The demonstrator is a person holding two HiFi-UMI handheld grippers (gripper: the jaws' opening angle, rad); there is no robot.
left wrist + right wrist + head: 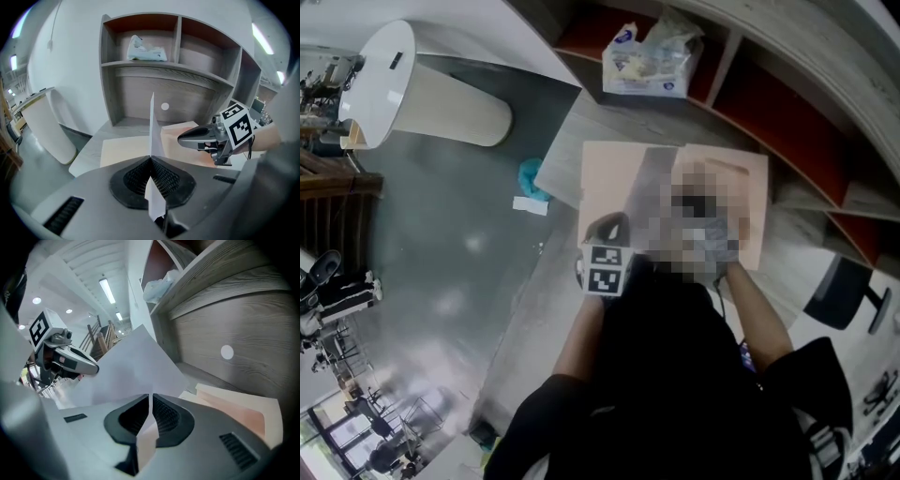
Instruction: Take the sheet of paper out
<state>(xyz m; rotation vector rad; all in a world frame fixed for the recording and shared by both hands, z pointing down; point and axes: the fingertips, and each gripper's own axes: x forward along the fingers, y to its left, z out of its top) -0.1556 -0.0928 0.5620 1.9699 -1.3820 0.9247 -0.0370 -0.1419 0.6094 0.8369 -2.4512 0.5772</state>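
**Sheet held over the folder.** The sheet (131,366) is shown raised in the air above the folder (609,178), which lies flat on the table (600,117) in front of the shelf (140,70). The sheet is gripped at two places. The left gripper (90,367) is closed on it, and in its own view the paper is seen almost edge-on, standing up from the shut jaws. The right gripper (185,137) is likewise clamped on the sheet, a strip of paper being visible between its closed jaws. The two grippers are set near each other and face inward, so that the sheet is spanned between them and its held edge runs from one grip to the other. Neither hand is clearly nearer, since both are already on the paper. The rest of the sheet extends away from the person, toward the shelf. Whether its far corner is free of the folder cannot be told. The coming move is judged to require that both grips be carried together, up and away from the folder. An uneven pull along the line between them could buckle or tear the paper.
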